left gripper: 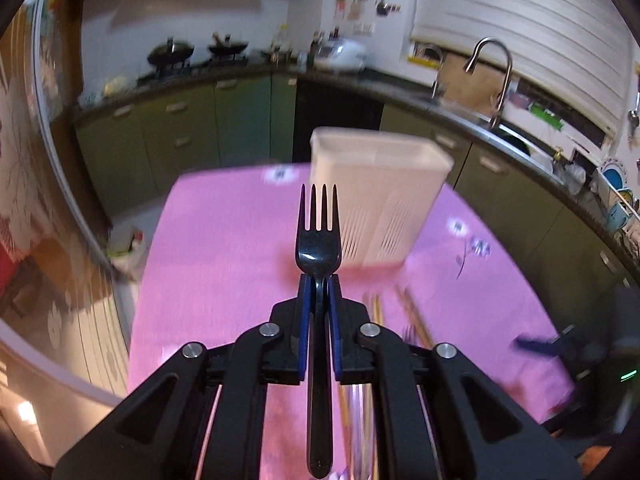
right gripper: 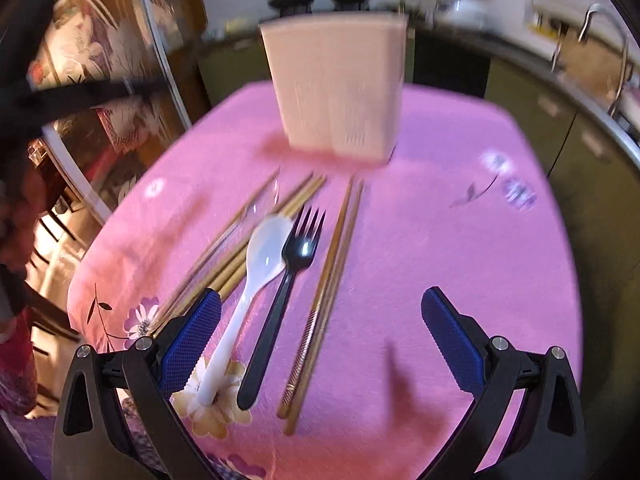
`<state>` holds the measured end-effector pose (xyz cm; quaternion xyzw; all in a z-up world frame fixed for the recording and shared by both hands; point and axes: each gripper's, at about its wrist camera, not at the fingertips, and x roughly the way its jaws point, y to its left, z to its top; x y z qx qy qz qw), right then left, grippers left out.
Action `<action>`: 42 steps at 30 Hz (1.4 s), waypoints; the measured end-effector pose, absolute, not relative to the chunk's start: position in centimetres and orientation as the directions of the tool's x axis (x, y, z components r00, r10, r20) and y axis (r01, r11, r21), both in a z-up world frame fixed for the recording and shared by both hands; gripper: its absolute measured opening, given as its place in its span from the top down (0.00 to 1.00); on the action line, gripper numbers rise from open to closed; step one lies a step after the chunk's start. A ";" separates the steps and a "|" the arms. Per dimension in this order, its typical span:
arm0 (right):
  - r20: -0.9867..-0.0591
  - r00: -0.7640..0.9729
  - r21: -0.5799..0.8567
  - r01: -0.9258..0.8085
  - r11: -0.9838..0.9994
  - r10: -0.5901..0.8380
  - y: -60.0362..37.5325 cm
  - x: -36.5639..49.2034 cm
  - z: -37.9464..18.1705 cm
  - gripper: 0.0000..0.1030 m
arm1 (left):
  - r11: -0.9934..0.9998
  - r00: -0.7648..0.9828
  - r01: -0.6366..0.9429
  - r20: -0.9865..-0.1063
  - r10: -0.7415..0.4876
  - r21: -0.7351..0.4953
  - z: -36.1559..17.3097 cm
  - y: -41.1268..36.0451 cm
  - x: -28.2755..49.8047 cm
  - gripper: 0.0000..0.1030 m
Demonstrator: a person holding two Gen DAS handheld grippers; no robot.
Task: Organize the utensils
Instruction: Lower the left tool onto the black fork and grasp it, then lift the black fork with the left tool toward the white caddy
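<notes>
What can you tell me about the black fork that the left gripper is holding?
The black fork looks like glossy plastic, with four straight tines and a long slim handle. The left gripper is shut on its neck, blue pads pressing both sides, so the head sticks out forward, tines pointing away from the camera, handle running back between the fingers. It is held above the pink tablecloth, touching nothing else, with the white utensil holder behind it.

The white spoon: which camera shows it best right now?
The right wrist view: the white spoon lies in full on the pink tablecloth, beside a black fork and chopsticks. The left wrist view does not show it.
</notes>
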<state>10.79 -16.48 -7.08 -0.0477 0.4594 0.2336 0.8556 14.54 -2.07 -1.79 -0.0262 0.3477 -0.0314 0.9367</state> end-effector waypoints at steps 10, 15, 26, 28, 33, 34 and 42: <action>-0.858 0.284 0.286 -0.429 0.857 0.428 -14.9 14.8 -9.3 0.41 | 0.992 0.780 0.111 -0.614 -0.122 -0.055 -0.2 -3.8 15.3 0.92; -0.860 0.213 0.338 -0.445 0.829 0.464 -14.0 15.3 -9.6 0.60 | 0.991 0.775 0.117 -0.618 -0.135 -0.069 -0.9 -3.1 15.7 0.92; -0.895 0.144 0.322 -0.444 0.836 0.421 -12.3 16.7 -11.2 0.79 | 0.989 0.784 0.124 -0.604 -0.144 -0.075 -0.8 -2.7 15.5 0.92; -0.895 0.146 0.321 -0.445 0.836 0.422 -12.3 16.8 -11.1 0.90 | 0.989 0.785 0.126 -0.603 -0.145 -0.074 -0.8 -2.7 15.6 0.92; -0.860 0.201 0.347 -0.441 0.828 0.468 -12.9 16.3 -9.8 0.91 | 0.989 0.794 0.128 -0.589 -0.150 -0.078 -0.1 -2.8 15.6 0.92; -0.847 0.219 0.357 -0.442 0.823 0.485 -13.1 16.1 -9.1 0.91 | 0.988 0.798 0.132 -0.583 -0.155 -0.081 0.2 -2.7 15.8 0.92; -0.744 0.353 0.400 -0.445 0.801 0.567 -15.6 15.1 -4.6 0.91 | 0.981 0.886 0.168 -0.421 -0.193 -0.095 5.5 -3.9 19.1 0.92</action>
